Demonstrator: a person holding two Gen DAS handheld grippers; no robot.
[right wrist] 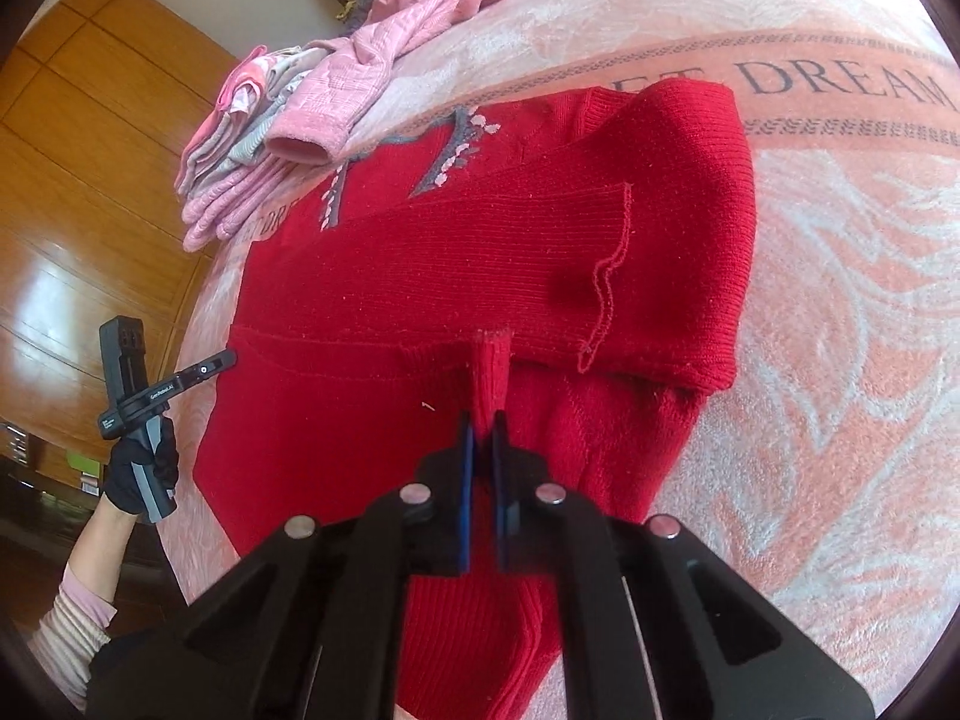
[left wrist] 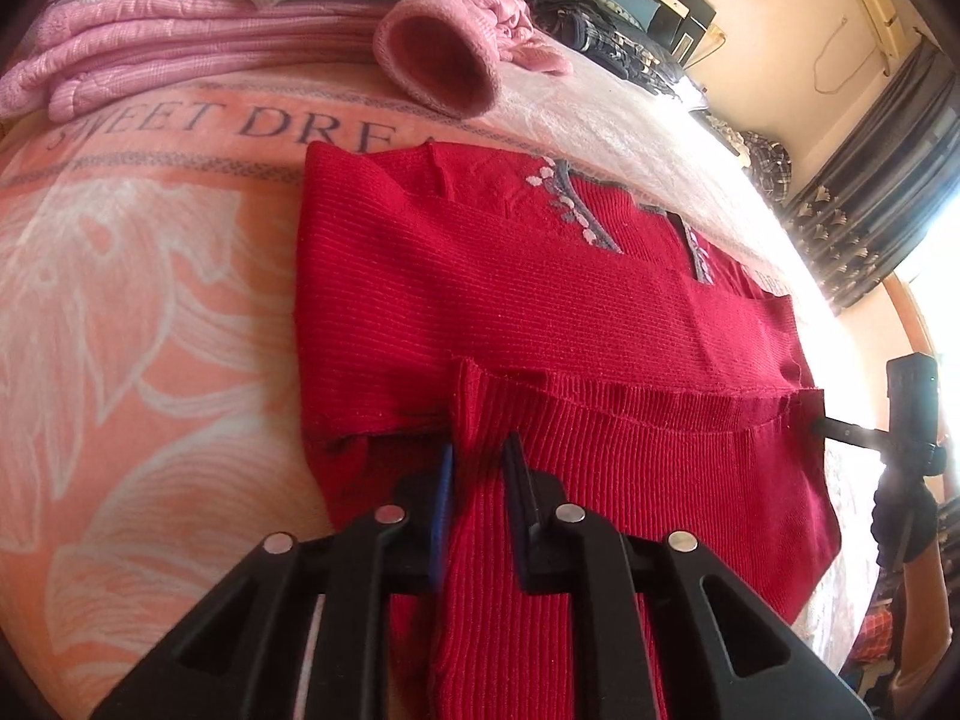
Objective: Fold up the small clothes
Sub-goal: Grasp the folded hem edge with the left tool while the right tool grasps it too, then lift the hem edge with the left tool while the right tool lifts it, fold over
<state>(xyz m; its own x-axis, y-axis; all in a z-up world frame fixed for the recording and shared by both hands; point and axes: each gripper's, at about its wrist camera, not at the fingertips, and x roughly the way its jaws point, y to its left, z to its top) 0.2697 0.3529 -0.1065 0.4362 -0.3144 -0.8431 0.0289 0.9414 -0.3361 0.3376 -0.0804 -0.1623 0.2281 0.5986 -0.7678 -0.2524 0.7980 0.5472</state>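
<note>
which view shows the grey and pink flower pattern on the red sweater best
The right wrist view: the grey and pink flower pattern on the red knitted sweater shows both branches unobstructed. The left wrist view shows it smaller, one branch partly tucked under a fold.

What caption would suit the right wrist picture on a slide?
Right tool pinching the hem of a red sweater spread on a pink blanket.

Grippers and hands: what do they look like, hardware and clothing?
Both the left gripper and the right gripper have matte black angular linkage arms with silver round pivot pins and blue pads on the fingers. The handle is black with small white lettering. Black glove, striped pink-and-grey sleeve.
</note>
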